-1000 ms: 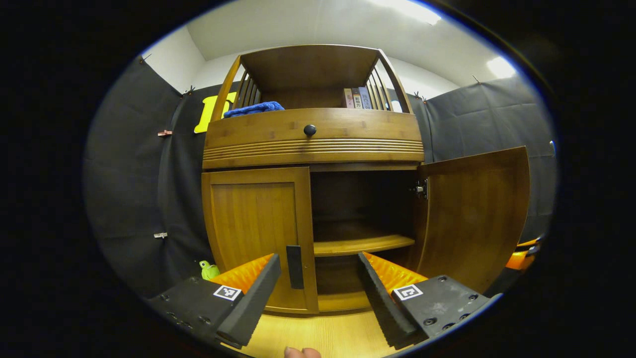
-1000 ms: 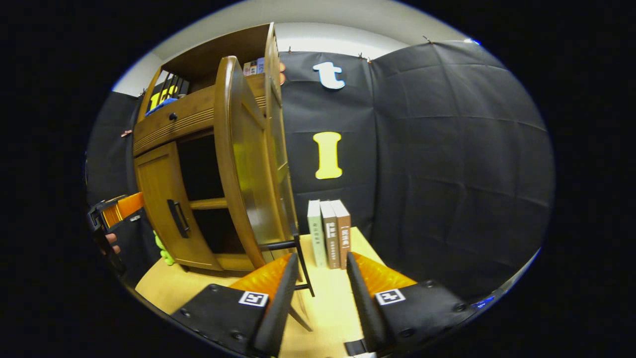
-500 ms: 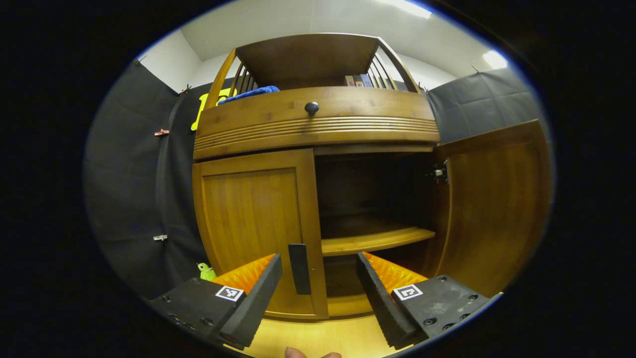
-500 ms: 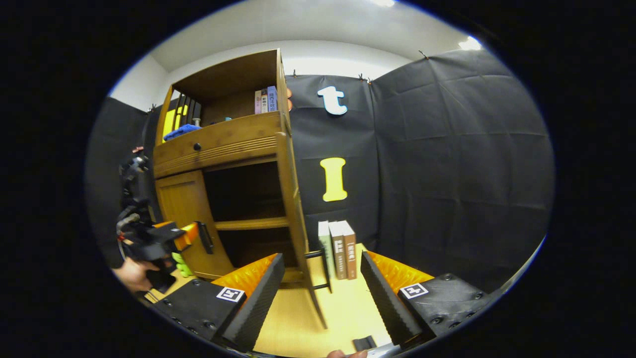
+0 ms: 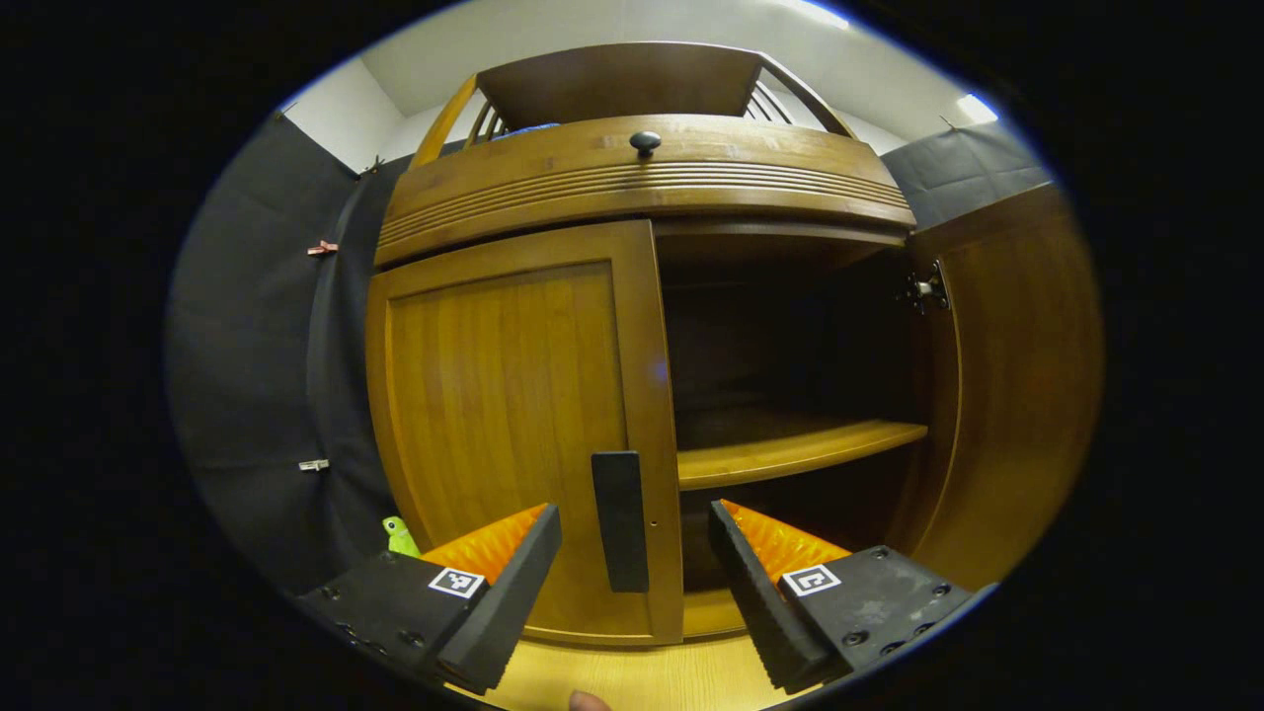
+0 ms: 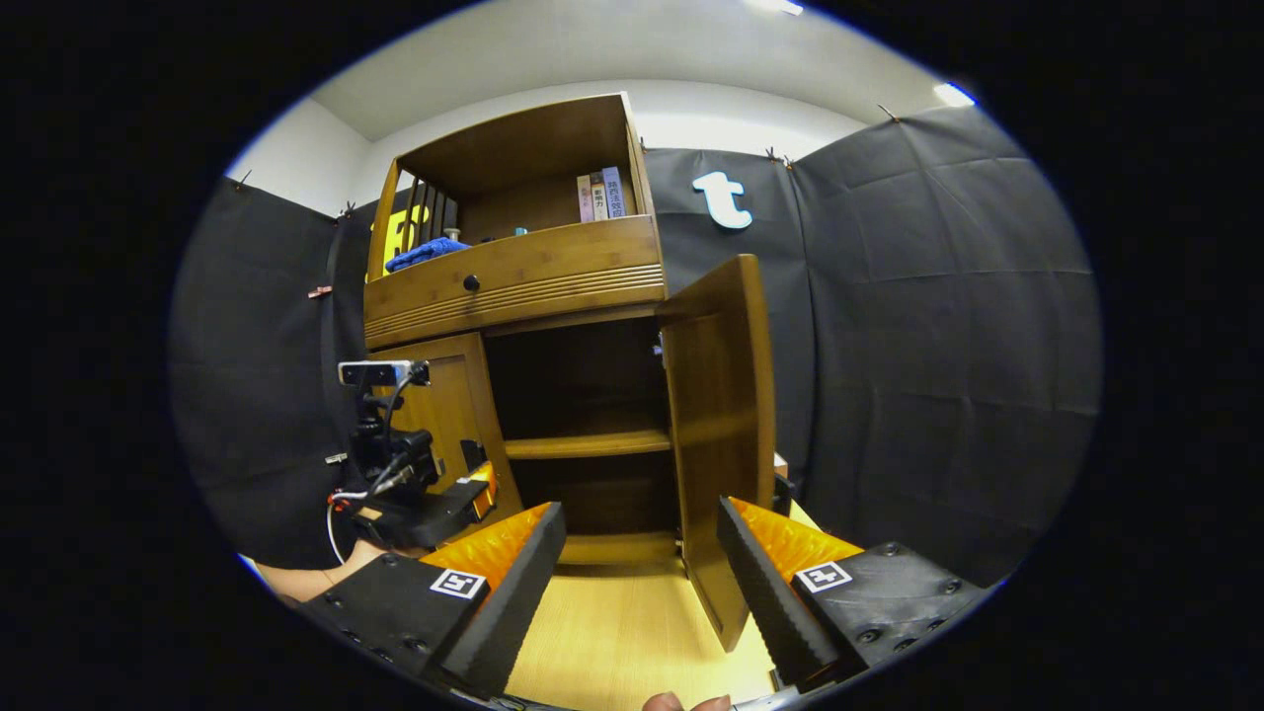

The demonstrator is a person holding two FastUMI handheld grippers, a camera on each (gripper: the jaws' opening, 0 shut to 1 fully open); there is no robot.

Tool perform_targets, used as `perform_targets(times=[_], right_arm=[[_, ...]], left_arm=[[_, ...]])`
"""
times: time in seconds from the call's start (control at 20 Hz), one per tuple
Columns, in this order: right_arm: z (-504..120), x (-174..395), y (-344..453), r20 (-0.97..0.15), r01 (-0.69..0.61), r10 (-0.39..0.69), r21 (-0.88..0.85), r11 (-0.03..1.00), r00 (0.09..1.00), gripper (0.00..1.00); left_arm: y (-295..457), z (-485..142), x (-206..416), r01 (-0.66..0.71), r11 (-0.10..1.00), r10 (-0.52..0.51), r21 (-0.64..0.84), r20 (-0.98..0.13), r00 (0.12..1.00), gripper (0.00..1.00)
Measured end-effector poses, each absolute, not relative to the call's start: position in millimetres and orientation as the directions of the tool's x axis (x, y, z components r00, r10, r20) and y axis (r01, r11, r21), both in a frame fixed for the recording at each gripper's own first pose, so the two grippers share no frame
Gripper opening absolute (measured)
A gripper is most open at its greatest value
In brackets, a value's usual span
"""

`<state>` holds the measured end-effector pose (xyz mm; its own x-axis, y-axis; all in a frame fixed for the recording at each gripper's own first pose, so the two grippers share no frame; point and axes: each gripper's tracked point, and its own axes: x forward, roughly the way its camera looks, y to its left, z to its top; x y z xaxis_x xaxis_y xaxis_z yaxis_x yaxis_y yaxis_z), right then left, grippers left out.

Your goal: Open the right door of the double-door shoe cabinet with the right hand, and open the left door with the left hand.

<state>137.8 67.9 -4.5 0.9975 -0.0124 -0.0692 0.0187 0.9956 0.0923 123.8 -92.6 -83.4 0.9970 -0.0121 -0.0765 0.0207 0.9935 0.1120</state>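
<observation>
The right door (image 6: 719, 434) stands swung wide with the right gripper (image 6: 637, 583) released and clear, while the left door (image 5: 513, 415) is shut (half done), its handle (image 5: 620, 520) between the left gripper's (image 5: 632, 583) spread fingers.

Books (image 6: 599, 196) on cabinet (image 6: 513, 276) top, perhaps behind drawer knob (image 6: 471, 283)

shoe cabinet (image 5: 513, 395): glossy wood | handle (image 5: 620, 520): matt | table (image 6: 622, 632): smooth wood
</observation>
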Motion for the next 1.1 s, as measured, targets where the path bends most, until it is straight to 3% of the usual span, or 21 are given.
perform_targets(times=[0.4,0.7,0.75,0.85,1.05,1.1], right_arm=[[-9.1,168.1,87.7,-0.098,0.004,0.006,0.102,0.995,0.995,0.98],[-21.5,179.0,74.9,-0.117,0.042,-0.036,0.05,0.998,0.992,0.98],[-22.4,178.6,74.0,-0.123,0.04,-0.032,0.058,0.998,0.992,1.0],[-21.3,178.9,68.2,-0.121,0.048,-0.04,0.059,0.997,0.992,0.98],[-22.5,175.6,65.2,-0.127,0.03,-0.02,0.078,0.997,0.992,0.98],[-22.8,173.5,65.6,-0.127,0.024,-0.014,0.08,0.996,0.992,0.93]], left_arm=[[-76.5,-114.1,167.9,-0.031,0.995,0.042,0.096,-0.119,0.992,0.93],[-71.3,-120.2,184.0,-0.061,0.993,0.074,0.101,-0.124,0.99,0.49],[-71.9,-119.4,181.1,-0.068,0.994,0.079,0.087,-0.127,0.989,0.37],[-72.1,-120.9,179.4,-0.059,0.998,0.062,0.028,-0.156,0.986,0.35],[-69.2,-120.1,167.7,-0.036,0.996,0.05,0.082,-0.18,0.982,0.32],[-68.2,-117.8,164.1,-0.038,0.996,0.052,0.077,-0.193,0.98,0.31]])
